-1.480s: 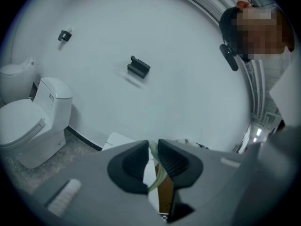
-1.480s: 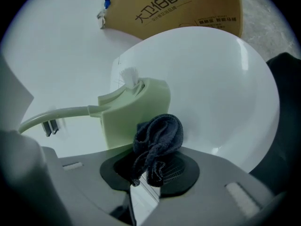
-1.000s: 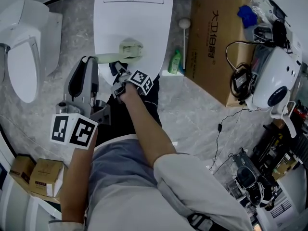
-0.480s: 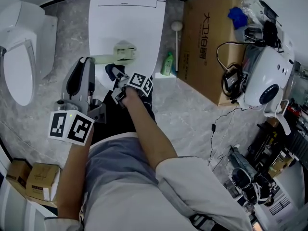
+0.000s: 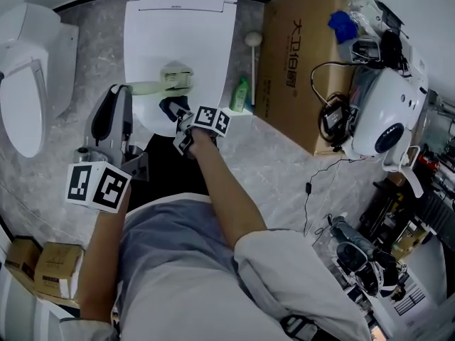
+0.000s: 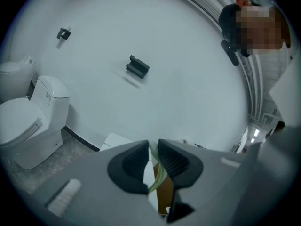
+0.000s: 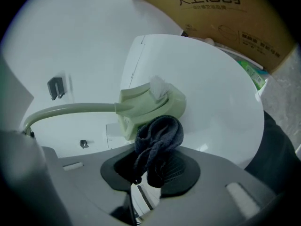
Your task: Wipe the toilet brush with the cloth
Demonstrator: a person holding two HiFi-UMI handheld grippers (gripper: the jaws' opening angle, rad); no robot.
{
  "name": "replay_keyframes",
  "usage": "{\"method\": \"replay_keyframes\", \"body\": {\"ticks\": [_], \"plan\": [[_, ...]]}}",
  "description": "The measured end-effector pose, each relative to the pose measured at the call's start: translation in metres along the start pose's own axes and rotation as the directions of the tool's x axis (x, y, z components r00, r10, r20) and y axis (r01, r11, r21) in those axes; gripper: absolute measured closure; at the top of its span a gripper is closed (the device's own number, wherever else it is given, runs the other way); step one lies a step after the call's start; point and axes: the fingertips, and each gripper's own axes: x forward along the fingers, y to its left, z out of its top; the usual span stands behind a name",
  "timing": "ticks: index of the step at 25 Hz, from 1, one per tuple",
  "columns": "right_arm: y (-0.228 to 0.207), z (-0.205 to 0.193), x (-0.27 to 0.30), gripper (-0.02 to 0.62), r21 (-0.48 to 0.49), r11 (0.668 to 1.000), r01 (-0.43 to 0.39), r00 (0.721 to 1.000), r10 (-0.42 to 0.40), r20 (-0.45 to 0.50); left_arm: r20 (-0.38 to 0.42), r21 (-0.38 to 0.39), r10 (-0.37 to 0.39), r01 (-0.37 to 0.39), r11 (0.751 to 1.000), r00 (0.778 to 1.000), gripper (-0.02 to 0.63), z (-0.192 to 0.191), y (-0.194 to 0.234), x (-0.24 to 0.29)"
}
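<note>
Grey marbled floor [image 5: 284, 162] surrounds a white toilet lid [image 5: 178, 34], hemmed by a second toilet [image 5: 28, 84] at left and a cardboard box [image 5: 298, 62] close at right. Bare lid lies open beyond. Over the lid's near edge the pale green toilet brush [image 5: 160, 84] lies roughly level, its long axis crosswise, handle to the left and head to the right with white bristles up. The left claw [image 6: 153, 147] is pinched narrow on the handle. The right claw [image 7: 150, 166] grips a dark cloth [image 7: 157, 135], bunched at the head's near edge.
</note>
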Motion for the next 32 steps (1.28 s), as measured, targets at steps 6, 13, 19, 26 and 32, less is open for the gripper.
{"method": "replay_keyframes", "body": {"ticks": [6,13,19,26,32], "plan": [[0.000,0.007,-0.014,0.511,-0.066,0.997,0.036,0.999,-0.037,-0.015,0.002,-0.006,0.001,-0.001,1.000,1.000,0.606,0.001,0.001,0.000],[0.018,0.002,-0.021,0.511,-0.081,0.997,0.015,1.000,-0.017,-0.023,0.008,-0.012,0.002,-0.002,1.000,1.000,0.606,0.001,0.000,0.000],[0.037,-0.009,-0.018,0.511,-0.041,0.998,-0.041,0.999,0.040,-0.025,0.014,-0.012,0.006,-0.006,1.000,1.000,0.606,0.003,-0.001,0.000],[0.059,-0.021,-0.009,0.511,-0.050,0.995,-0.092,0.994,0.089,-0.057,0.014,-0.012,0.012,-0.012,1.000,1.000,0.606,0.004,-0.003,0.000],[0.095,-0.019,-0.005,0.511,-0.099,0.975,-0.201,0.979,0.196,-0.056,0.019,-0.006,0.012,-0.012,1.000,1.000,0.606,0.004,-0.005,0.001]]}}
